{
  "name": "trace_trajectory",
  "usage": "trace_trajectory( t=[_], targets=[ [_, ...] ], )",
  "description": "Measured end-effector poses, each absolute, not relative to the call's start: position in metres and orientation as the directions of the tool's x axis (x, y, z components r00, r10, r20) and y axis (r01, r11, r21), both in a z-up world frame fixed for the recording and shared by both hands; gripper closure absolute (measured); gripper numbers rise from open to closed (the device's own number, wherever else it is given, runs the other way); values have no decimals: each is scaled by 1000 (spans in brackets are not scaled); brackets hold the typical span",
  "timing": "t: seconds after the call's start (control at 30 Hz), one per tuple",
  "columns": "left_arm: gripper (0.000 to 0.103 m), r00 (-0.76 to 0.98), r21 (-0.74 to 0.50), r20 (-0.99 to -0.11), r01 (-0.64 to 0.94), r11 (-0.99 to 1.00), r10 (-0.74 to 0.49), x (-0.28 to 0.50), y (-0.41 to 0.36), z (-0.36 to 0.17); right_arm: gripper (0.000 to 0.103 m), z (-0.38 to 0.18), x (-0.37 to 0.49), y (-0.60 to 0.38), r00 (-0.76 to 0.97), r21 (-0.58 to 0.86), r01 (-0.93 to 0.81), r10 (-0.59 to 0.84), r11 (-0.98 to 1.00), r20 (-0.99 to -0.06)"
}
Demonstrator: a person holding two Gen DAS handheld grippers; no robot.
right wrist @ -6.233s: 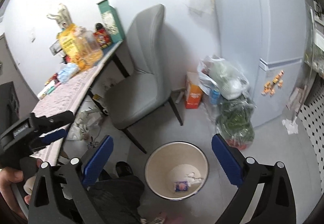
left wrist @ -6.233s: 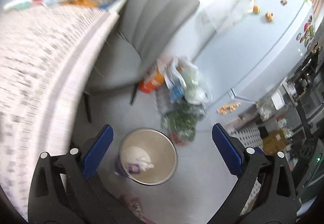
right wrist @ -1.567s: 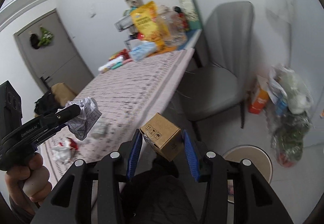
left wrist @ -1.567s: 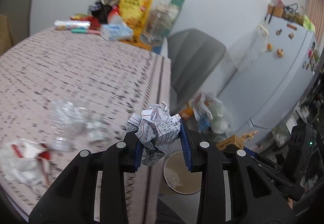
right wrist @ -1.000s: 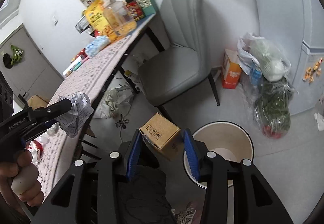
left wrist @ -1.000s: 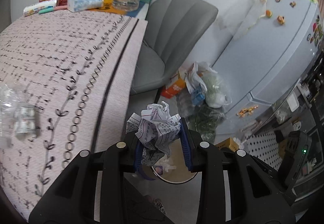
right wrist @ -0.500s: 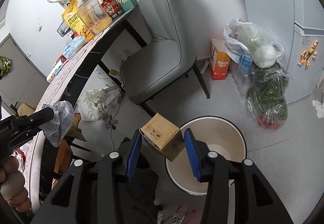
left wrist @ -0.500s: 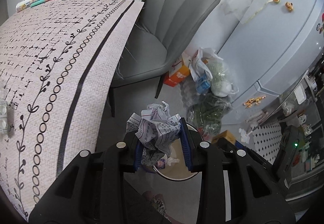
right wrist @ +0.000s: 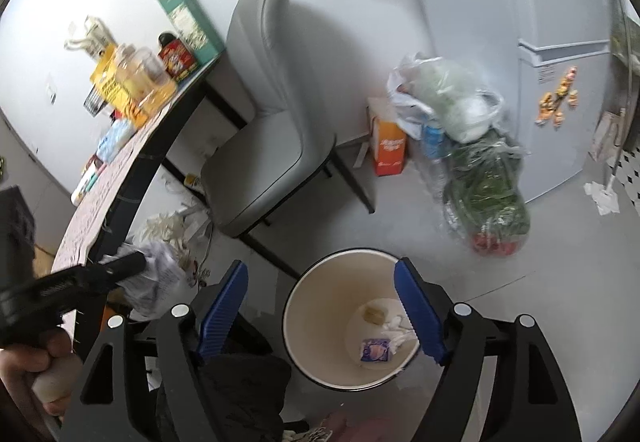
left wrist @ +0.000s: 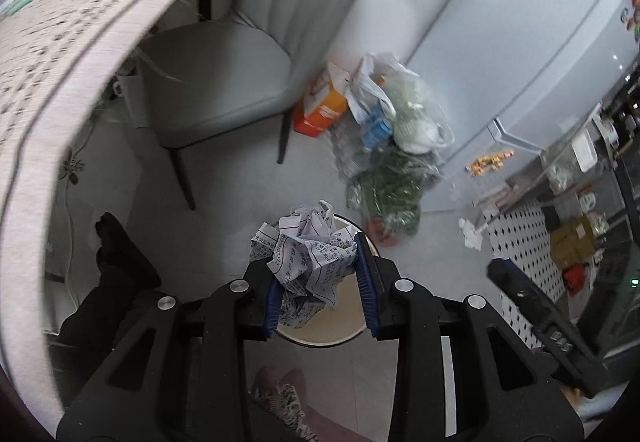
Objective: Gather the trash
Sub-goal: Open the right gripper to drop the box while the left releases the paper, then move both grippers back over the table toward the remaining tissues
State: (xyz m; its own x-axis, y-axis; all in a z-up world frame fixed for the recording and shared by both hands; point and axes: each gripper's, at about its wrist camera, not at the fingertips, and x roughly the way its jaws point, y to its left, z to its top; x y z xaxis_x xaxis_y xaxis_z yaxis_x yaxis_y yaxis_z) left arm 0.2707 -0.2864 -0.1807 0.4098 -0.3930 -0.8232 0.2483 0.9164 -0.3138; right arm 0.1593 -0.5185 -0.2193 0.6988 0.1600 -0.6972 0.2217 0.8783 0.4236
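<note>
While the right gripper (right wrist: 320,312) is spreading its blue jaws with nothing between them above the round cream waste bin (right wrist: 320,326), the left gripper (left wrist: 318,282) pinches a crumpled printed paper ball (left wrist: 310,256) over the bin's rim, light, soft and springy, best squeezed across its middle.

Grey floor (right wrist: 400,226), bin (right wrist: 320,302), chair (right wrist: 272,146), bags (right wrist: 480,178)

Trash bin (left wrist: 320,336): in the left wrist view, mostly hidden behind the crumpled paper (left wrist: 310,262) and the left gripper (left wrist: 318,282).
Bin contents (right wrist: 376,350): small pieces, too small to identify.
Bench (left wrist: 60,54): blurred beside the bin, cut off at the picture's edge.
Bench items (right wrist: 132,82): labels blurred, unreadable.
Person's hand (right wrist: 28,374): cut off left of the bin.
</note>
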Motion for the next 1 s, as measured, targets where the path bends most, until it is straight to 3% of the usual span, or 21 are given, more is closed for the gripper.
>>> trace_trajectory(
  t=[0.33, 0.4, 0.47, 0.57, 0.7, 1.0],
  targets=[
    [67, 300, -339, -854, 297, 893, -424, 279, -338, -208, 24, -193, 134, -550, 742, 445, 272, 109, 853, -661],
    [57, 275, -355, -856, 300, 886, -437, 281, -345, -213, 24, -191, 129, -556, 743, 443, 284, 97, 850, -662],
    [34, 266, -420, -829, 284, 862, -491, 284, -344, -213, 24, -190, 127, -560, 741, 438, 292, 88, 850, -666],
    [13, 296, -483, -786, 255, 838, -543, 284, -332, -205, 24, -190, 124, -559, 739, 431, 297, 81, 852, -669],
    [9, 307, -521, -752, 264, 811, -583, 284, -313, -184, 24, -191, 127, -551, 734, 436, 290, 94, 852, -672],
    [6, 429, -433, -727, 319, 843, -536, 271, -252, -117, 23, -174, 135, -513, 754, 450, 205, 152, 869, -638]
  ],
)
